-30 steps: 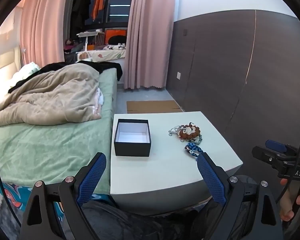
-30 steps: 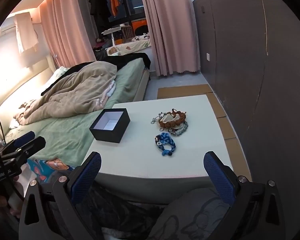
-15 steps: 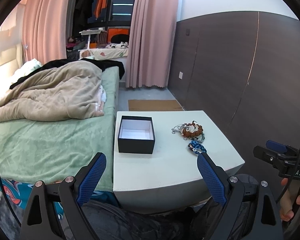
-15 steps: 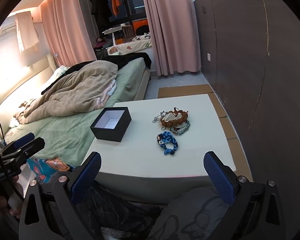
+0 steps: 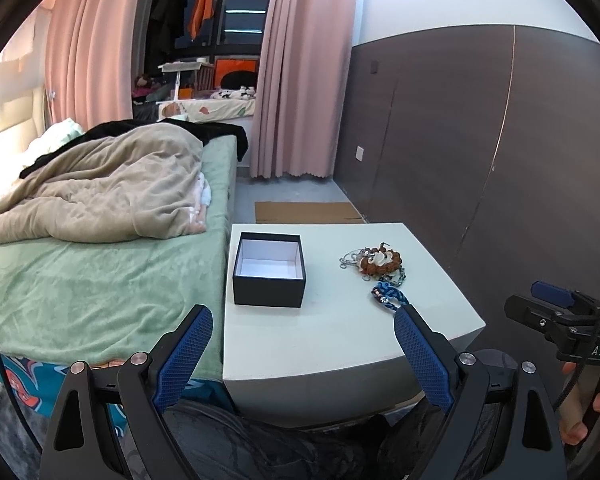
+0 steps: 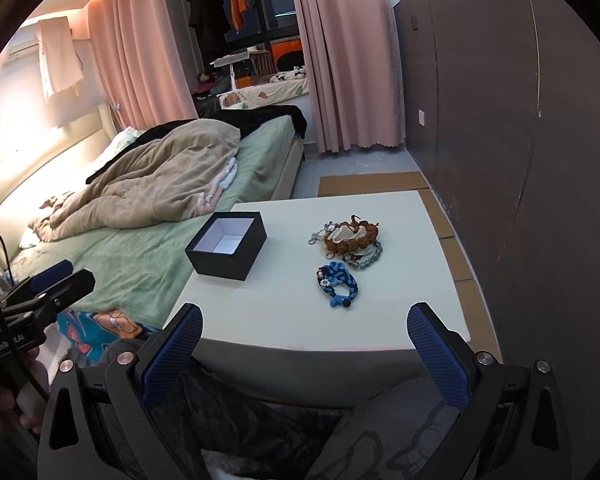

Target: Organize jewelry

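Right now both grippers hang short of the white table (image 6: 380,320), with nothing between their blue pads. The left gripper (image 5: 302,334) has its fingers spread wide, framing the table's near edge; the right gripper (image 6: 305,332) is spread just as wide, held off the near edge too. Each one shows at the side of the other's view.

Past the fingers, a blue braided bracelet (image 6: 337,283) lies alone toward the table's near right part, apart from the rest. Just beyond it sits a small heap of jewelry (image 6: 350,240): a brown beaded bracelet on top, with silver chains and a pale piece tangled under and beside it. Toward the left edge stands an open black box (image 5: 269,269) with a white inside, holding nothing.

Left of the table runs a bed (image 5: 80,280) with a green sheet and a rumpled beige blanket (image 5: 100,200). Pink curtains (image 5: 296,80) hang behind.
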A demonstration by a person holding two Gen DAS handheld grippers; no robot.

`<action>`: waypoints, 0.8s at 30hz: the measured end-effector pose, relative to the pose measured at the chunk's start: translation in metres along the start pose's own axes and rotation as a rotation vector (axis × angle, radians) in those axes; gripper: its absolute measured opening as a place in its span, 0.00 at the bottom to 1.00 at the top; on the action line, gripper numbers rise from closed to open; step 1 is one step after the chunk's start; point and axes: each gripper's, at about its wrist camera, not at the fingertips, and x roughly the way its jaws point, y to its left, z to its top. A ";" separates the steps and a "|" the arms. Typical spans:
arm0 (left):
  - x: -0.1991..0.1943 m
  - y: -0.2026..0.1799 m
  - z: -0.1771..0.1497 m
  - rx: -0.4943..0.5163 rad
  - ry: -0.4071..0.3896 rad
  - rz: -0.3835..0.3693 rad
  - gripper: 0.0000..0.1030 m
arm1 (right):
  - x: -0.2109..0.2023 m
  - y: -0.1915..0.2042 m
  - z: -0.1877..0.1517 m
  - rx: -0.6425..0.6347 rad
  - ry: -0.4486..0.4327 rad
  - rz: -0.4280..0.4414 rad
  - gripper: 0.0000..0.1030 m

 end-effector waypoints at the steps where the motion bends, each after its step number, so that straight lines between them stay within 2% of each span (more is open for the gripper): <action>1: 0.000 -0.001 -0.001 0.000 -0.001 0.000 0.90 | 0.000 0.001 0.001 -0.001 0.000 -0.002 1.00; 24: -0.001 -0.014 0.000 -0.005 0.005 -0.021 0.90 | -0.012 -0.010 -0.003 0.016 -0.008 -0.009 1.00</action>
